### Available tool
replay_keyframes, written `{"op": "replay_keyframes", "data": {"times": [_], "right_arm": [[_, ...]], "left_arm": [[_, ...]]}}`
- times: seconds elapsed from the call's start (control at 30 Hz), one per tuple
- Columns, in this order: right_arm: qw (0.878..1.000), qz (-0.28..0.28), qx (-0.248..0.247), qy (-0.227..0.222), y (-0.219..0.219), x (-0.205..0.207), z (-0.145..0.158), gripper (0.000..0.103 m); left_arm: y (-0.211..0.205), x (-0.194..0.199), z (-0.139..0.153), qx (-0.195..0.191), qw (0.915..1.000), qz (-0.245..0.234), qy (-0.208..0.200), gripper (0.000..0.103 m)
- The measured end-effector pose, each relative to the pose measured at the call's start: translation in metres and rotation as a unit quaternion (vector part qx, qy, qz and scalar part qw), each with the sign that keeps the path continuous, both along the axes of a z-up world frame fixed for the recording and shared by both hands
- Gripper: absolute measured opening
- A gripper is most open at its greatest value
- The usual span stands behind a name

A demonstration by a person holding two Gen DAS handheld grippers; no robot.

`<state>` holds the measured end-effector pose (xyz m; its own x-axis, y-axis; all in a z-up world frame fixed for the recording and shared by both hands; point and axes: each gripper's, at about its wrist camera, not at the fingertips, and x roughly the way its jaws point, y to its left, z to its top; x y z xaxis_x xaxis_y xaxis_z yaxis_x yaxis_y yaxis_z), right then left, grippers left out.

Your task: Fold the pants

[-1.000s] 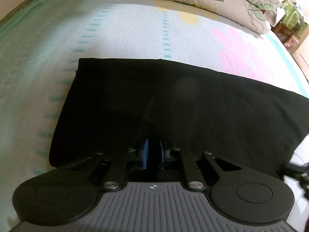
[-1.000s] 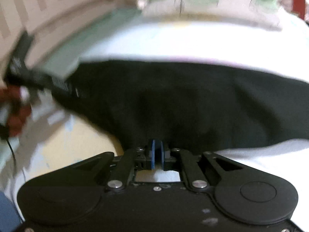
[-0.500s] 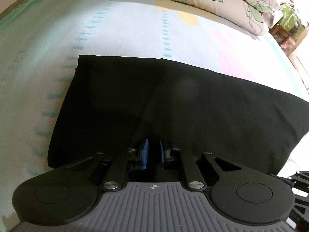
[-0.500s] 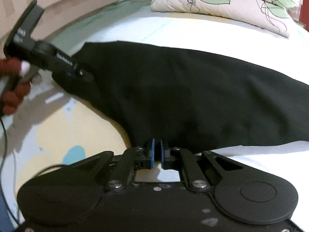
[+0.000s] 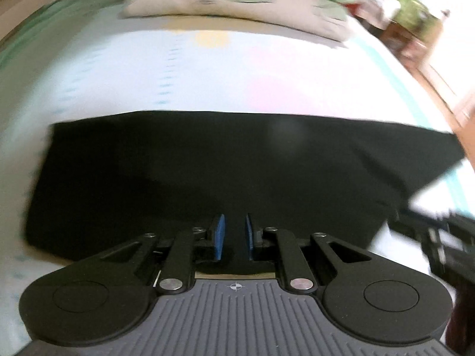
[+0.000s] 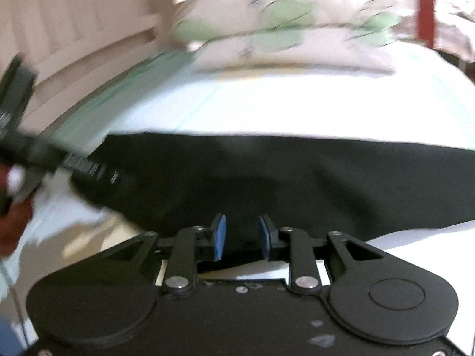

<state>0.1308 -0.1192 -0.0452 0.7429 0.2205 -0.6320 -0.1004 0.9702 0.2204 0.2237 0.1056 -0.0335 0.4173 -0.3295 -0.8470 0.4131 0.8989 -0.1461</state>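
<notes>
Black pants (image 5: pixel 237 163) lie spread across the pale bed sheet (image 5: pixel 178 74), folded lengthwise. My left gripper (image 5: pixel 234 234) is at their near edge, its blue pads close together on a pinch of black cloth. The right wrist view shows the pants (image 6: pixel 297 184) as a wide dark band. My right gripper (image 6: pixel 242 234) is over their near hem with its jaws opening. The cloth edge lies between the pads (image 6: pixel 219 234) but they do not press on it. Each gripper shows blurred in the other's view: the left gripper (image 6: pixel 44 154) and the right gripper (image 5: pixel 439 237).
Two leaf-patterned pillows (image 5: pixel 222 3) are stacked at the head of the bed, also seen as pillows (image 6: pixel 282 29). A slatted wooden bed frame (image 6: pixel 74 29) runs along the left. A hand (image 6: pixel 12 222) holds the left gripper. Wooden furniture (image 5: pixel 439 89) stands beyond the bed's right edge.
The right gripper's pads, pressed together before, now stand apart over the hem. The left gripper has moved with its pinch of cloth, and both views are smeared by motion.
</notes>
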Motion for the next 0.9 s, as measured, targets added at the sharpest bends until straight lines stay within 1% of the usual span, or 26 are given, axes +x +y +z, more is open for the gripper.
{"op": "replay_keyframes", "data": {"times": [0.03, 0.1, 0.13, 0.2, 0.23, 0.33, 0.37, 0.43, 0.5, 0.6, 0.7, 0.8, 0.9], "right_arm": [[1.0, -0.013, -0.011, -0.004, -0.01, -0.001, 0.002, 0.031], [0.998, -0.04, -0.043, -0.007, -0.03, 0.0, 0.003, 0.033], [0.998, -0.047, -0.051, -0.005, -0.039, 0.002, 0.003, 0.033], [0.997, -0.049, -0.051, 0.007, -0.055, 0.008, 0.0, 0.033], [0.997, -0.048, -0.051, 0.012, -0.062, 0.011, -0.002, 0.033], [0.996, -0.051, -0.074, 0.014, -0.076, 0.021, -0.008, 0.033], [0.996, -0.05, -0.075, 0.024, -0.081, 0.027, -0.014, 0.033], [0.995, -0.042, -0.075, 0.047, -0.088, 0.037, -0.023, 0.033], [0.993, -0.032, -0.101, 0.057, -0.085, 0.046, -0.036, 0.032], [0.988, -0.035, -0.145, 0.04, -0.089, 0.061, -0.048, 0.032], [0.987, -0.06, -0.142, 0.037, -0.105, 0.083, -0.049, 0.032], [0.986, -0.085, -0.141, 0.038, -0.121, 0.101, -0.052, 0.034], [0.987, -0.099, -0.116, 0.044, -0.137, 0.115, -0.05, 0.034]], "left_arm": [[-0.013, -0.006, 0.0, 0.0, 0.9999, -0.013, -0.005, 0.015], [-0.037, -0.014, -0.003, -0.004, 0.9993, -0.036, -0.006, 0.016], [-0.047, -0.017, -0.006, -0.007, 0.9989, -0.047, -0.003, 0.016], [-0.066, -0.021, -0.014, -0.006, 0.9979, -0.065, 0.006, 0.016], [-0.073, -0.023, -0.019, 0.0, 0.9973, -0.072, 0.009, 0.016], [-0.087, -0.024, -0.034, 0.029, 0.9958, -0.087, 0.008, 0.016], [-0.088, -0.024, -0.037, 0.03, 0.9957, -0.087, 0.006, 0.016], [-0.083, -0.02, -0.038, 0.015, 0.9964, -0.082, 0.014, 0.016], [-0.076, -0.014, -0.039, 0.002, 0.9967, -0.076, 0.029, 0.016], [-0.066, -0.005, -0.043, -0.015, 0.9963, -0.074, 0.041, 0.016], [-0.06, -0.005, -0.045, -0.024, 0.9962, -0.074, 0.041, 0.016], [-0.059, -0.005, -0.045, -0.021, 0.9962, -0.077, 0.035, 0.016], [-0.056, -0.007, -0.044, -0.017, 0.9961, -0.08, 0.033, 0.016]]}}
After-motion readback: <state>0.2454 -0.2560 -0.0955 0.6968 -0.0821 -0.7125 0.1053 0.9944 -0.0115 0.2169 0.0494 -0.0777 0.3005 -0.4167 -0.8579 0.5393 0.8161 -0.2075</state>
